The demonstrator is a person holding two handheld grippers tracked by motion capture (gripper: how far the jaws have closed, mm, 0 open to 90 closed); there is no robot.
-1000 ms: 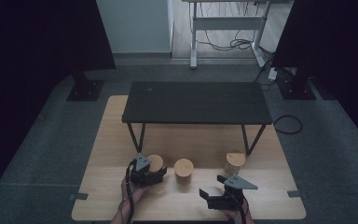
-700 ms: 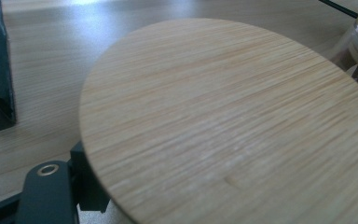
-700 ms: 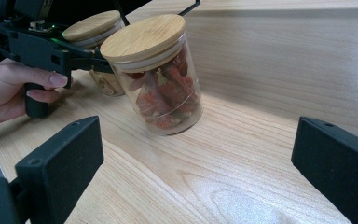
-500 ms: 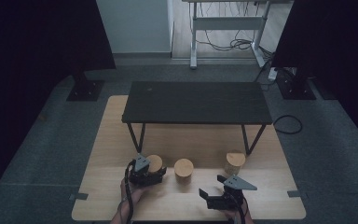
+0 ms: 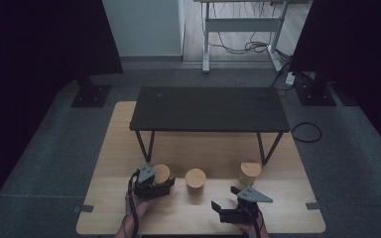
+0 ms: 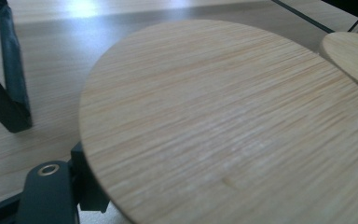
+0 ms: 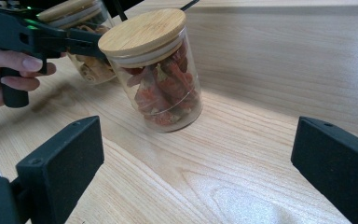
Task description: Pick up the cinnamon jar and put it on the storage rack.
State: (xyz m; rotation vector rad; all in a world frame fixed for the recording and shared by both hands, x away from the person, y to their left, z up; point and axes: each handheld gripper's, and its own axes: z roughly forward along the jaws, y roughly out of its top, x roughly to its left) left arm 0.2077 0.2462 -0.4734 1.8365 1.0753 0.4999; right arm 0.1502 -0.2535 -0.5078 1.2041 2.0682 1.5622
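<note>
Left tool grips glass jar with round bamboo lid.

Your left gripper is clamped on the leftmost glass jar, which stands upright on the wood under its round bamboo lid. Just beside it, ahead of your right gripper, stands the middle jar, packed with reddish pieces.

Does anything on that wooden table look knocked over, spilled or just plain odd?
Nothing stands out. Three lidded jars stand upright in a row on the wooden table, with nothing spilled. The left gripper is closed around the left jar; the right gripper waits open, short of the middle jar.
</note>
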